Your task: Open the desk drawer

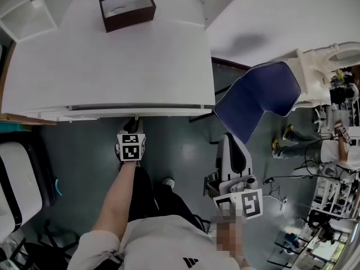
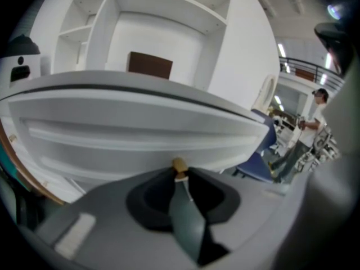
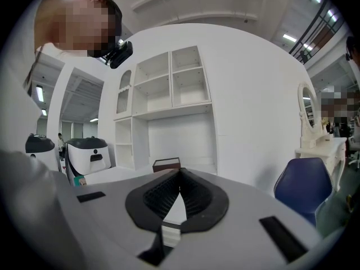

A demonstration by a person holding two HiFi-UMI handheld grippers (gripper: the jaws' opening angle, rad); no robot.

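The white desk has a shallow drawer under its front edge; in the left gripper view the drawer front fills the middle. A small brass knob sticks out of it. My left gripper is shut on that knob, its dark jaws meeting around it; from the head view the left gripper sits right at the desk's edge. My right gripper hangs apart to the right, away from the desk. Seen along its own jaws, the right gripper has its tips together, with nothing between them.
A brown open box stands at the back of the desk, also seen as the brown box. A blue chair stands to the desk's right. White shelves rise behind. A white machine is at the left.
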